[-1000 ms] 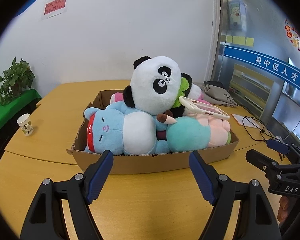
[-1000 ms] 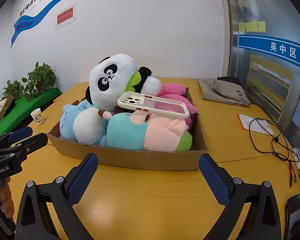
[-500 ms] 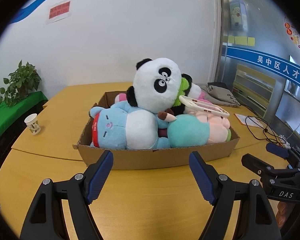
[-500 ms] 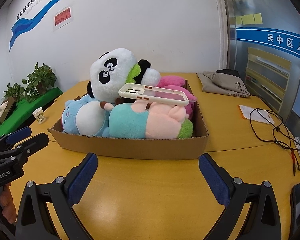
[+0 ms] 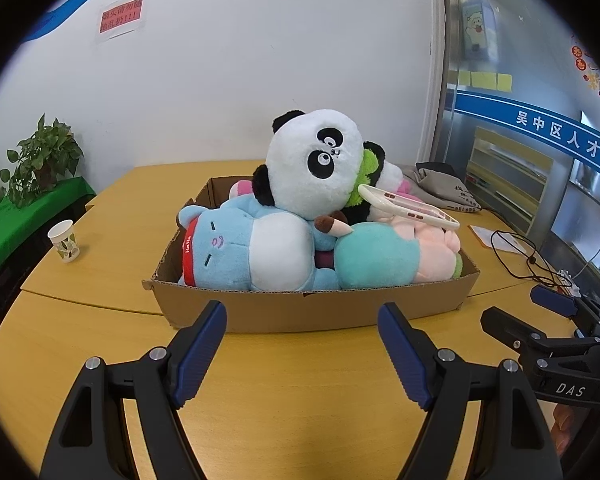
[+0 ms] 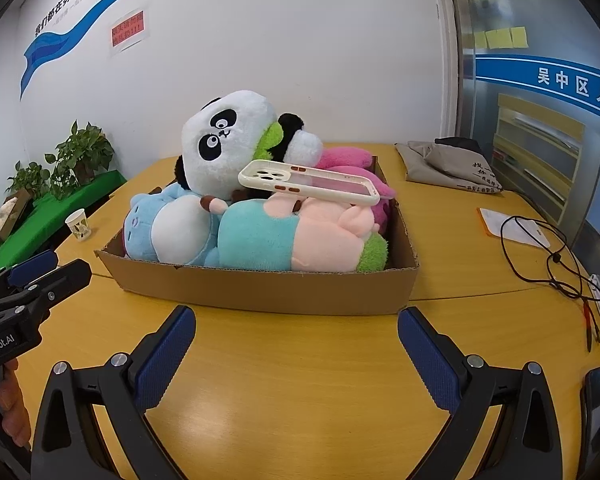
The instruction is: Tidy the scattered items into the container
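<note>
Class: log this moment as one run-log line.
left gripper: open, empty | right gripper: open, empty | brown cardboard box: full of plush toys | cream phone case: on top

Office or public service hall: white wall with blue slogan banner point(image 6: 84, 20) upper left, red notice point(image 5: 121, 16), glass partition with Chinese signage point(image 5: 548, 128) at right, yellow meeting table point(image 5: 300, 380), potted plants point(image 5: 40, 164) left.

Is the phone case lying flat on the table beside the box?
No, the phone case rests on top of the plush toys inside the cardboard box, propped across the pink plush.
</note>
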The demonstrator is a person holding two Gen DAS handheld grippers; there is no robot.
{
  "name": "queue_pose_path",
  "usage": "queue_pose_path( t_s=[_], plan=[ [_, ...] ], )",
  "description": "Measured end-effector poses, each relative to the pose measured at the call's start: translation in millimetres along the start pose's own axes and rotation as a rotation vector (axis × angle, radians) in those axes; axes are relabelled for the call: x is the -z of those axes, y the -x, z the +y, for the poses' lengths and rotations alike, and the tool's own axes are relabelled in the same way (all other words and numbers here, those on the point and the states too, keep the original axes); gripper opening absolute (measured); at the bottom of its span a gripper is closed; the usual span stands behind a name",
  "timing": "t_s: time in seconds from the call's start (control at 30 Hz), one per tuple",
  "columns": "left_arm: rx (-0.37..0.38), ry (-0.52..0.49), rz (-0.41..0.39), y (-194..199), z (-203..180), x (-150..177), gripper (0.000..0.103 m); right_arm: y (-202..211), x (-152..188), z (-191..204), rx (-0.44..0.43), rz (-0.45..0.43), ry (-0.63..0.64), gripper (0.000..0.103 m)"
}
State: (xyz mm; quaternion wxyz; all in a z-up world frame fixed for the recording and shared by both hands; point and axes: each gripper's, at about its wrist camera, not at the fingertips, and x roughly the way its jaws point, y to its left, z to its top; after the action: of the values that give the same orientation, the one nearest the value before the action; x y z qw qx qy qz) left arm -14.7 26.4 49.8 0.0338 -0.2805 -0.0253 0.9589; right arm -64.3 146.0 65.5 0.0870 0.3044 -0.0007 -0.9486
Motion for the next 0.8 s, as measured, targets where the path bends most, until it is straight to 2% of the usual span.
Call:
queue_pose_path(
  t_s=[0.57,0.7,0.77,0.8],
  plan=[
    [-0.018,0.010,0.014,-10,0,1,0.078,-3,3,0,0.012,0.006,0.008,0.103],
    [-0.028,0.010,0.040,-16,0,4,0.078,-5,5,2,0.018,0.008,0.017,0.103],
    [-0.035,-0.020,0.059,-19,-6,8,0.079,-6,6,2,0.017,0.011,0.020,0.103],
    [-0.049,-0.036,0.063,-19,-8,10,0.082,-6,7,3,0.017,0.011,0.020,0.103]
  ],
)
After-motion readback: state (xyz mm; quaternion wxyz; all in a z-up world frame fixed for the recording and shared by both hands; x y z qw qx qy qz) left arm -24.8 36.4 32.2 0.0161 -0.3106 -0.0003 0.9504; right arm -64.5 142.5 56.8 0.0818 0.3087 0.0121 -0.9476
